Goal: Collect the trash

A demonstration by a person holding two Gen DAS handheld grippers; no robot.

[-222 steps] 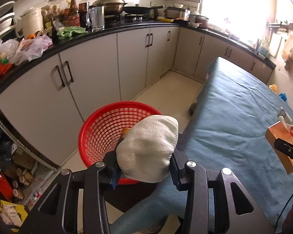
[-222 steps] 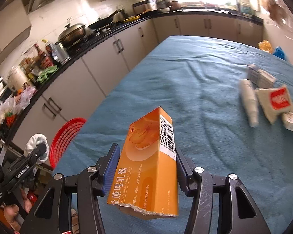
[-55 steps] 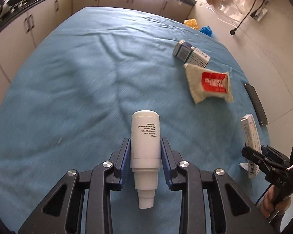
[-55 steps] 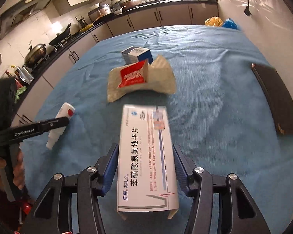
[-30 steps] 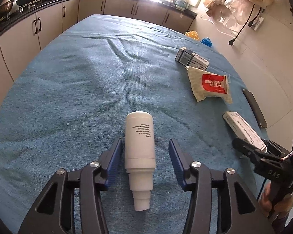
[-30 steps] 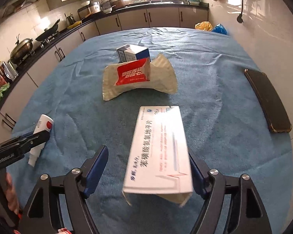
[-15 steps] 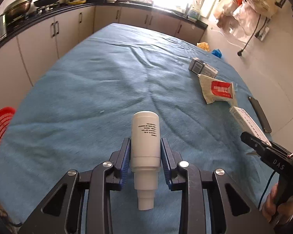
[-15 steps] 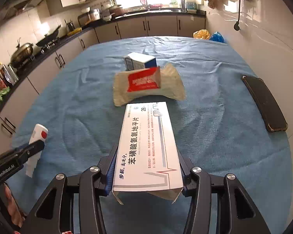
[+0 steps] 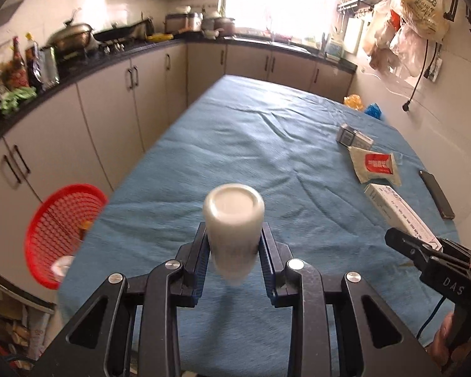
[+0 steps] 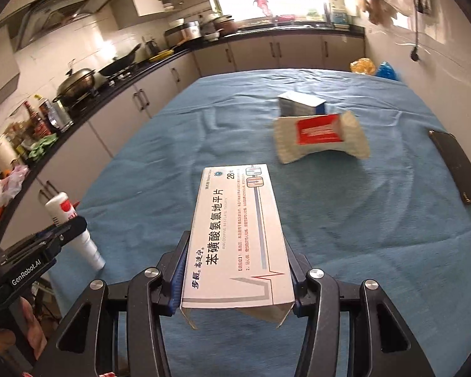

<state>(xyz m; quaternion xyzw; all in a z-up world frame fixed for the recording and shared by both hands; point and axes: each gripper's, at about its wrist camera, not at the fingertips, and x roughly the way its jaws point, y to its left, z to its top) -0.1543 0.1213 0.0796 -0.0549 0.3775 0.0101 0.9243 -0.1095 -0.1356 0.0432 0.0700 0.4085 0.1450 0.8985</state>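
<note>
Two grippers are both carrying trash above the blue cloth-covered table point(image 9: 267, 132). The left gripper point(image 9: 234, 253) is squeezing a white plastic bottle point(image 9: 234, 220) between its blue pads, flat base facing the camera (a bit blurry). The right gripper point(image 10: 235, 270) is clamping a long white cardboard medicine box point(image 10: 238, 238) by its sides, torn flap end hanging nearest the lens. A red plastic mesh basket point(image 9: 62, 229) is sitting on the floor by the table's left edge. A crumpled beige packet with a red label point(image 10: 320, 136) and a small blue-and-white box point(image 10: 301, 103) are lying touching each other farther up the cloth, with a dark phone point(image 10: 458, 166) lying near the right edge.
</note>
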